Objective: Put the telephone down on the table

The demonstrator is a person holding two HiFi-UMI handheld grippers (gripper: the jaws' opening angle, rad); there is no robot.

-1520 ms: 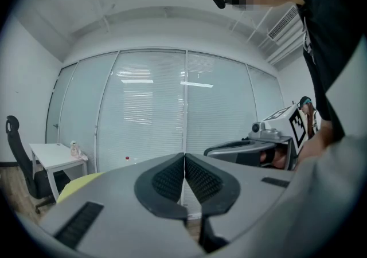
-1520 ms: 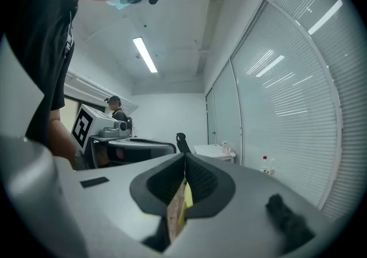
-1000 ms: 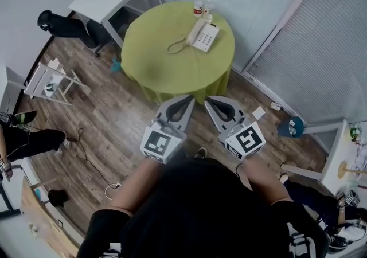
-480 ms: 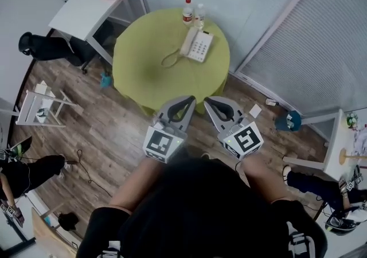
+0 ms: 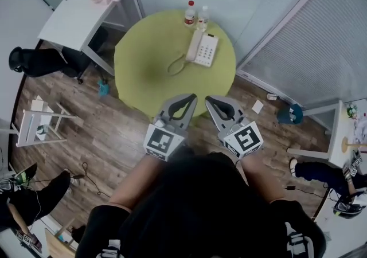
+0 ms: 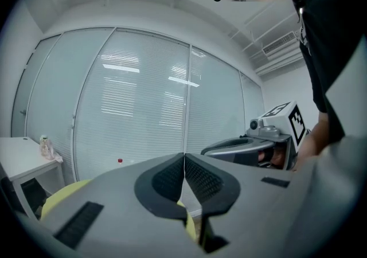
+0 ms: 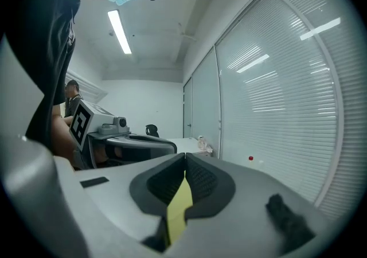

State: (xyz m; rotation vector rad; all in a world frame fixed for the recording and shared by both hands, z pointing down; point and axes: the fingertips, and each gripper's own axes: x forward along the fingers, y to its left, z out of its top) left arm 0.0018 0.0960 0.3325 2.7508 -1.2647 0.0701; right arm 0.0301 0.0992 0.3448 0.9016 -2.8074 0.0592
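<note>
The white telephone [image 5: 203, 50] lies on the far side of the round yellow-green table [image 5: 150, 62], with its handset on the base and its cord curled to the left. Both grippers hover side by side well short of the table, over the wooden floor, in front of the person's body. My left gripper [image 5: 188, 99] [image 6: 184, 157] is shut and holds nothing. My right gripper [image 5: 211, 100] [image 7: 184, 157] is also shut and holds nothing. Neither gripper touches the telephone. Each gripper view shows the other gripper alongside.
Two bottles [image 5: 190, 14] stand at the table's far edge behind the telephone. A white desk [image 5: 73, 17] is at the back left, with a white rack [image 5: 40, 126] on the left. Glass walls with blinds [image 5: 309, 45] close the back and right. Another white table [image 5: 344, 145] is at the right.
The head view has shifted a little, so the table and floor sit slightly differently in the picture. Both grippers keep their places and stay shut. The telephone has not moved.
</note>
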